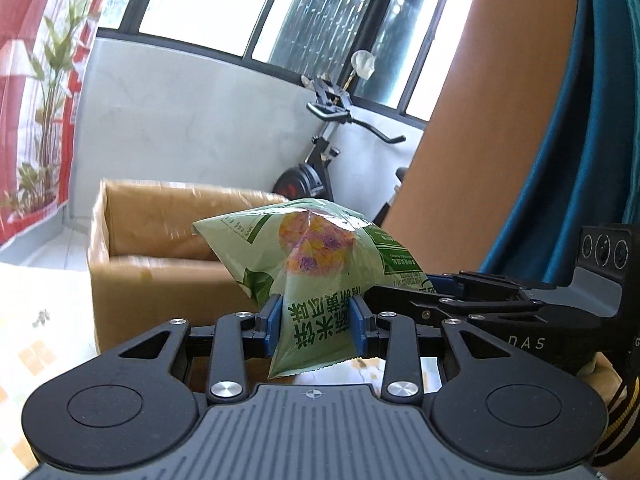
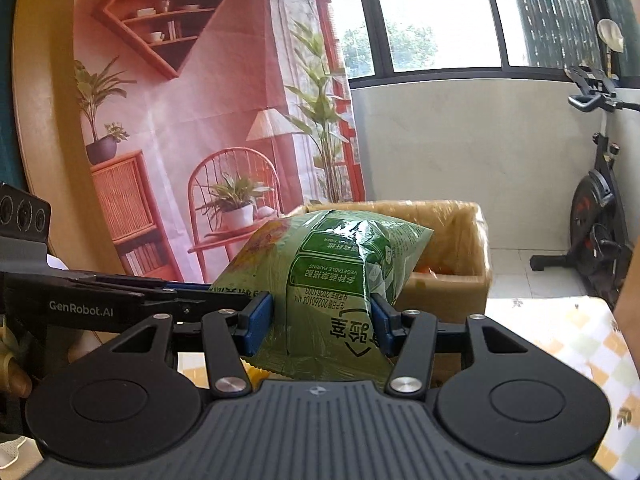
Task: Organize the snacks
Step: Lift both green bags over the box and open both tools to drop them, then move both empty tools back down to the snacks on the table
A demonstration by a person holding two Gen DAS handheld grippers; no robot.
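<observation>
A puffy green snack bag [image 1: 312, 248] with Chinese print hangs in the air, pinched at its lower end between the blue pads of my left gripper [image 1: 316, 320], which is shut on it. The right gripper [image 1: 384, 292] reaches in from the right and meets the same bag. In the right wrist view the green bag [image 2: 332, 252] fills the gap between the blue pads of my right gripper [image 2: 324, 320], shut on it, while the left gripper [image 2: 224, 296] comes in from the left. Just beyond the bag stands an open cardboard box [image 1: 160, 240] [image 2: 452, 248].
A table with a checkered cloth [image 2: 580, 340] lies below the grippers. An exercise bike [image 1: 320, 160] [image 2: 596, 208] stands by the white wall under the windows. A printed backdrop [image 2: 192, 120] hangs left of the box. A wooden panel [image 1: 480, 120] and a teal curtain [image 1: 580, 160] rise on the right.
</observation>
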